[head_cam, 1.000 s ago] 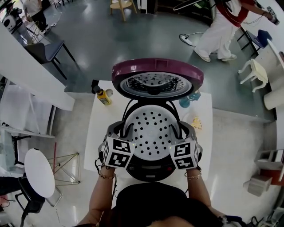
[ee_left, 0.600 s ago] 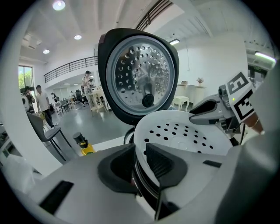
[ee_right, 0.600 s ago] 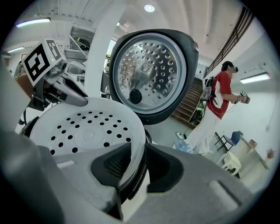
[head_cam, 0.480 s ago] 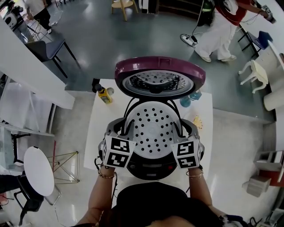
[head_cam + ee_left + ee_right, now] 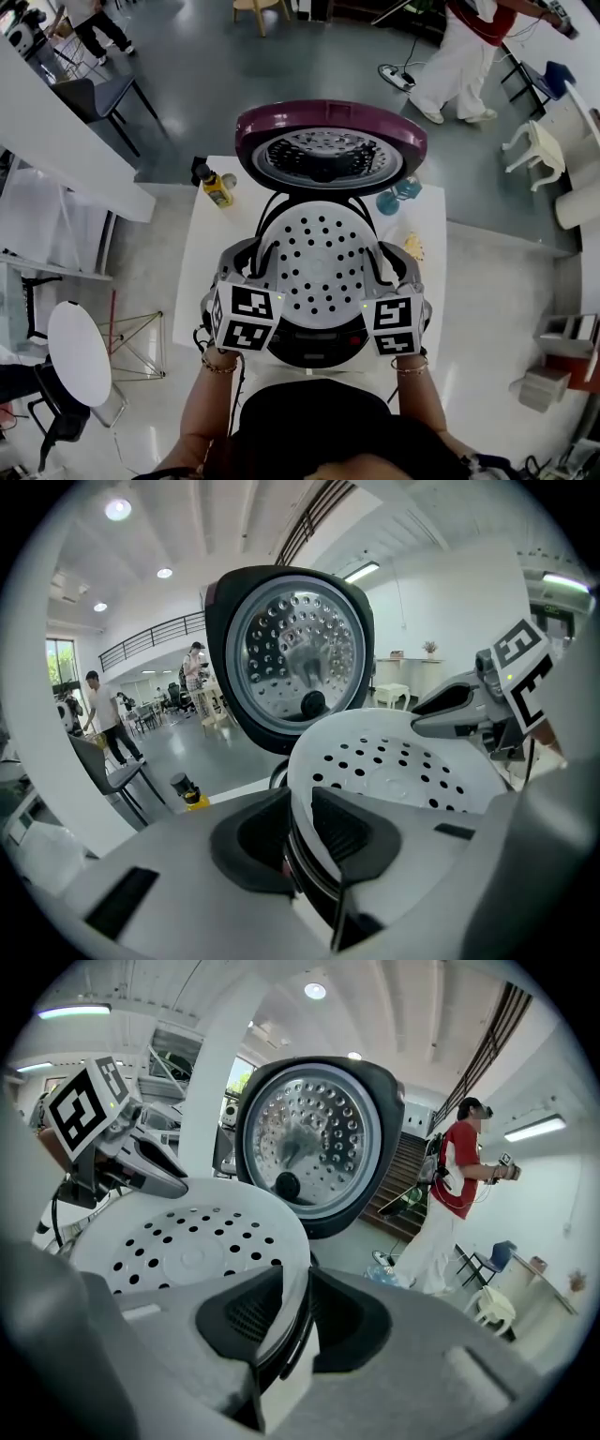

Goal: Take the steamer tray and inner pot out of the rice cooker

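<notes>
Right now your left gripper [image 5: 249,269] [image 5: 300,829] has its jaws pressed onto the near left edge of the tray [image 5: 319,262] [image 5: 394,761], one pad inside the rim and one outside. Your right gripper [image 5: 388,269] [image 5: 286,1309] pinches the opposite edge the same way, so you hold the white, hole-dotted tray [image 5: 187,1241] from both sides. Each gripper view also shows a thin dark rim just under the tray's edge, between the pads. Whether that is the pot's rim you cannot tell from here, and the tray covers the pot in the head view.

From your head view, the tray sits level over the mouth of the cooker [image 5: 314,345], whose dark front panel shows just below it, between your two marker cubes. The lid [image 5: 328,155] [image 5: 291,658] [image 5: 314,1143] stands open behind the tray, purple outside, with its shiny dimpled inner plate facing you.

The cooker stands on a white table [image 5: 199,272]. At the far left of the table is a yellow bottle [image 5: 216,187] [image 5: 190,794], and at the far right, just beside the lid, a blue bottle [image 5: 394,199]. A small yellowish thing [image 5: 413,246] lies near the right edge.

Beyond the table, on the grey floor, a person [image 5: 464,47] [image 5: 450,1204] in a red top and white trousers stands well apart from you.
</notes>
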Demonstrator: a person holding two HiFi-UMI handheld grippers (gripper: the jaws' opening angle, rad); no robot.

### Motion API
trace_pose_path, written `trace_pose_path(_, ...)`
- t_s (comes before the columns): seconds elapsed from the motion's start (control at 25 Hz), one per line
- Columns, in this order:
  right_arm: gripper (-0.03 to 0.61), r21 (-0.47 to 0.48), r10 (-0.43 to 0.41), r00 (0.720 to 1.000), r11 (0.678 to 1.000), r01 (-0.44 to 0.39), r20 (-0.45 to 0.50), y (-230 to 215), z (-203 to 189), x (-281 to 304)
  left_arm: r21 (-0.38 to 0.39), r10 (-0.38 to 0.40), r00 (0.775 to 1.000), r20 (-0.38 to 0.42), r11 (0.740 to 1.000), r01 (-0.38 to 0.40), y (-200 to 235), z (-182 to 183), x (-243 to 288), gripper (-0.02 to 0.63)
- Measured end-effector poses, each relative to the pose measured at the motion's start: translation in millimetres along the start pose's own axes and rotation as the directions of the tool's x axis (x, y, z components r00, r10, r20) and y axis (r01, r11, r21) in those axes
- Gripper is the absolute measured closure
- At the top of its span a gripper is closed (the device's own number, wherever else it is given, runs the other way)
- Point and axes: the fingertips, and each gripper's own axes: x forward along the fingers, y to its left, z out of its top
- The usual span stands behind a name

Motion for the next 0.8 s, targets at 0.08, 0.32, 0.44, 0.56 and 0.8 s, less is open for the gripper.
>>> trace_pose_path(0.08, 0.488, 0.008, -0.002, 1.000, 1.000, 0.002, 0.010, -1, 2, -6, -0.002, 0.000, 1.000, 0.012, 1.000, 0.000, -3, 3, -6, 0.543)
trace_pose_path(0.32, 0.491, -0.011, -0.035, 0.999, 0.999, 0.035, 0.035, -8, 5, -26, -0.005, 0.002, 0.999, 0.052, 1.000, -0.002, -14, 13, -24, 0.543)
trace_pose_path(0.44, 0.492, -0.004, -0.048, 0.998, 0.999, 0.048, 0.040, -14, 3, -36, 0.006, -0.006, 0.998, 0.065, 1.000, 0.005, -24, 18, -29, 0.543)
trace_pose_path(0.56, 0.495, 0.013, -0.061, 0.997, 0.998, 0.061, 0.050, -21, 0, -48, 0.005, -0.023, 0.996, 0.086, 1.000, 0.023, -35, 25, -35, 0.543)
trace_pose_path(0.8, 0.502, 0.035, -0.126, 0.991, 0.992, 0.124, 0.054, -47, -17, -80, 0.014, -0.066, 0.988, 0.138, 0.998, 0.064, -74, 40, -42, 0.543)
